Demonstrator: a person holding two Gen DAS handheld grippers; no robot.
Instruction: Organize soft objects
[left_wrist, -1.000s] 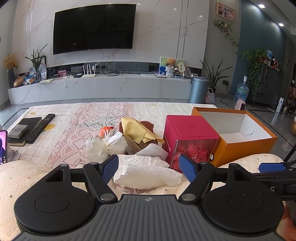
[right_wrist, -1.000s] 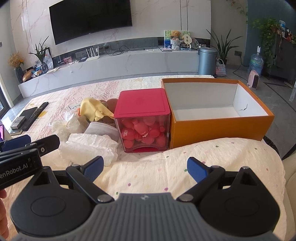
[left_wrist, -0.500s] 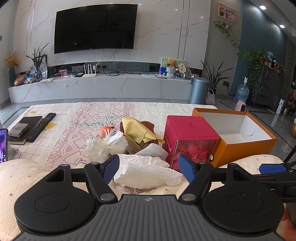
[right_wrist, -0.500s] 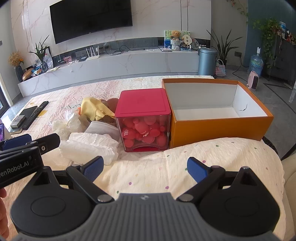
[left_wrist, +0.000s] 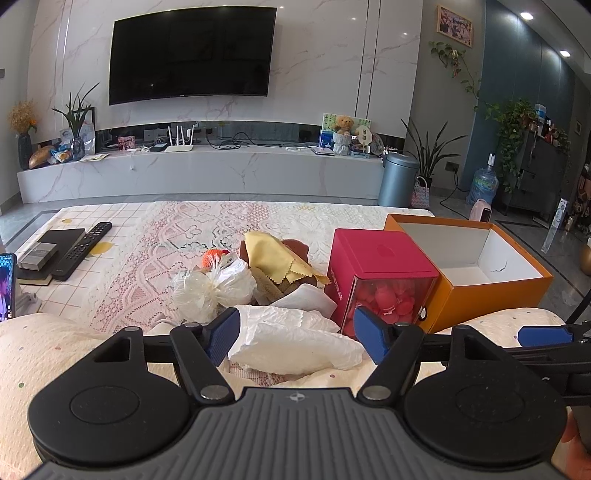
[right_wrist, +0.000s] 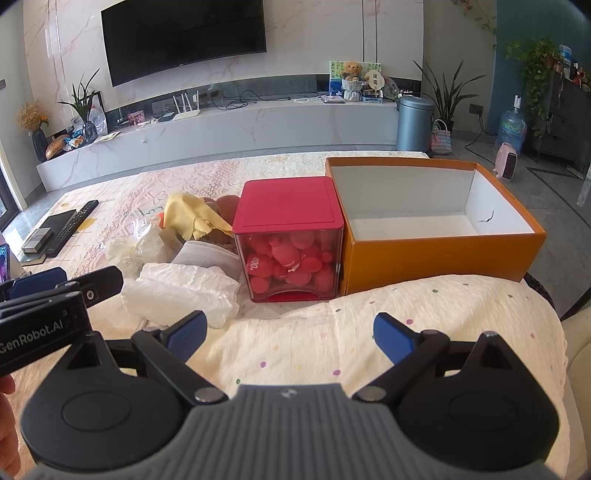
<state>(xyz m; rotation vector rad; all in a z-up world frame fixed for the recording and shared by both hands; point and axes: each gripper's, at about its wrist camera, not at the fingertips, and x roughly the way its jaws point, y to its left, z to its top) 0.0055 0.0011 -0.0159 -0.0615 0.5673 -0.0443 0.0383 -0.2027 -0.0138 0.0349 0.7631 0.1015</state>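
A pile of soft things lies mid-table: a white crumpled packet (left_wrist: 295, 341) (right_wrist: 181, 291) nearest, a clear plastic bag (left_wrist: 212, 286) (right_wrist: 135, 245), a yellow cloth (left_wrist: 277, 260) (right_wrist: 190, 218) over a brown plush (left_wrist: 291, 245), and a white folded cloth (left_wrist: 308, 297). An open, empty orange box (left_wrist: 480, 291) (right_wrist: 443, 251) stands to the right. My left gripper (left_wrist: 295, 338) is open, its fingers either side of the white packet, just short of it. My right gripper (right_wrist: 290, 336) is open and empty over a dotted cream cushion (right_wrist: 369, 332).
A red-lidded clear box of red balls (left_wrist: 380, 284) (right_wrist: 291, 251) stands between the pile and the orange box. A remote (left_wrist: 81, 251), a black book and a phone (left_wrist: 7, 286) lie at the left of the lace tablecloth.
Both grippers have barely shifted; the views sit slightly nearer the pile. Nothing was taken hold of or moved.
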